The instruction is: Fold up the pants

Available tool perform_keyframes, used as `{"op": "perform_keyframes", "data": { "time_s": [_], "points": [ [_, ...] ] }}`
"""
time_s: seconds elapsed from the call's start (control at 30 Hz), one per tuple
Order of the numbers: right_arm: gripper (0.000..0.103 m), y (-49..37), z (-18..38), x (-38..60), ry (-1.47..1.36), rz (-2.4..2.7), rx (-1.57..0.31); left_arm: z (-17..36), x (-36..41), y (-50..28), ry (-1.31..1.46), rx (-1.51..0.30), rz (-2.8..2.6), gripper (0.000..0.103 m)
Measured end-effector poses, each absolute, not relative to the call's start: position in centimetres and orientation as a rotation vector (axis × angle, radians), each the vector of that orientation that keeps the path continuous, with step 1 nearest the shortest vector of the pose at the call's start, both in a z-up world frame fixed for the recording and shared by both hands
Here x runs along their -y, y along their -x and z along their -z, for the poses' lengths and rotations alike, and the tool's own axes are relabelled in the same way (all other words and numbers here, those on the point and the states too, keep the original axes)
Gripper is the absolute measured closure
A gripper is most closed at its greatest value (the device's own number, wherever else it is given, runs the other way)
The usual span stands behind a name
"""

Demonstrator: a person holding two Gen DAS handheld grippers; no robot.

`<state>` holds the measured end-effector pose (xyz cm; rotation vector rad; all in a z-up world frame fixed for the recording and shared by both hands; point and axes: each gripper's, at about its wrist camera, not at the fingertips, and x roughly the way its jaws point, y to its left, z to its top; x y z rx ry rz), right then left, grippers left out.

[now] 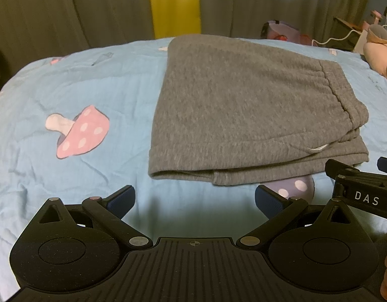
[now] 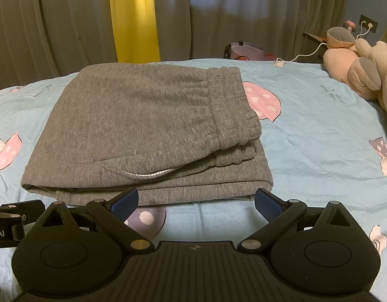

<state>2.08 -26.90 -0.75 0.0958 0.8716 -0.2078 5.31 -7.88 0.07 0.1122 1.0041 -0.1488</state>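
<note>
Grey knit pants [image 1: 238, 105] lie folded into a thick rectangle on the light blue bedsheet [image 1: 67, 80], the elastic waistband on the right side and a white pocket edge showing near the front. My left gripper [image 1: 194, 200] hovers open just short of the pants' near edge, nothing between its blue pads. In the right wrist view the same folded pants [image 2: 143, 125] fill the middle, and my right gripper [image 2: 196, 203] is open right at their front edge, empty. The right gripper's body [image 1: 362, 188] shows at the left view's right side.
The sheet [image 2: 319, 130] carries pink mushroom prints [image 1: 77, 130]. Plush toys [image 2: 364, 75] lie at the bed's far right. Beyond the bed hang grey curtains with a yellow strip [image 2: 135, 17], and a bag [image 2: 244, 50] and a white charging cable [image 2: 304, 54] sit behind.
</note>
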Motion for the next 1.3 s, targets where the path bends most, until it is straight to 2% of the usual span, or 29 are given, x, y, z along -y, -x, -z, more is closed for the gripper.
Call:
{"op": "perform_keyframes", "data": {
  "time_s": [1.3],
  "points": [
    [0.004,-1.97,0.94,27.08,-0.108,0.210,-0.873,0.09,7.89,-5.29,-0.114,-1.023,0.150,0.000]
  ]
}}
